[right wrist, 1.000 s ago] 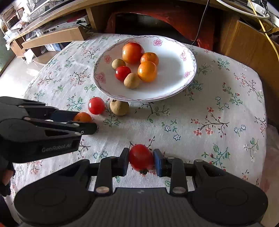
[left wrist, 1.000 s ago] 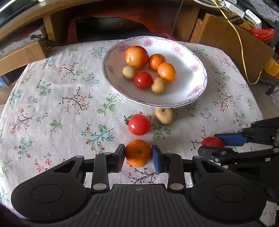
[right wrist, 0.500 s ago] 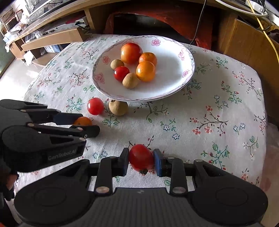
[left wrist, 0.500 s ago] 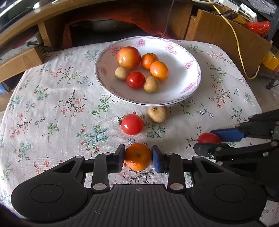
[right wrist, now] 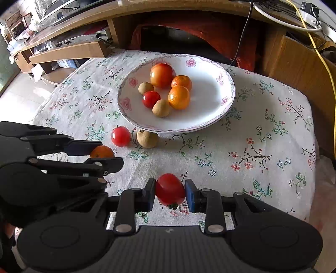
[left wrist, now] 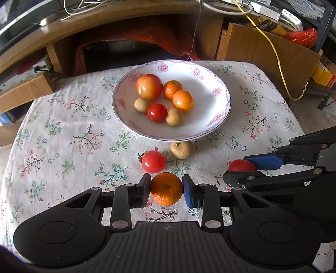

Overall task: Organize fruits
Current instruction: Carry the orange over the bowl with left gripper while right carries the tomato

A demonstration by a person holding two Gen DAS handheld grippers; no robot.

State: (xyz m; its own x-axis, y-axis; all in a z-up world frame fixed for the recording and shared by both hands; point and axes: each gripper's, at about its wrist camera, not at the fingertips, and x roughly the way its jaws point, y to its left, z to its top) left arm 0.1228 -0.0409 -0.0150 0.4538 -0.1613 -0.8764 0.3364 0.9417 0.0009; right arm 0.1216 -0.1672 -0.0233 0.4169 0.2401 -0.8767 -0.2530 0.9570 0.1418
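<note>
My left gripper is shut on an orange mandarin and holds it above the floral cloth, in front of the plate. My right gripper is shut on a red tomato, also lifted. A white floral plate holds several fruits: a large tomato, mandarins, a small tomato and brown longans. A loose red tomato and a brown longan lie on the cloth just before the plate. In the right wrist view the left gripper shows at left with its mandarin.
The table has a floral cloth with edges near on the left and right. A wooden desk with cables stands behind. A wooden panel and a yellow cable are at the back right.
Both grippers have risen and drawn back a little with their fruits held; the plate and the loose fruits look farther away. Nothing on the table has moved.
</note>
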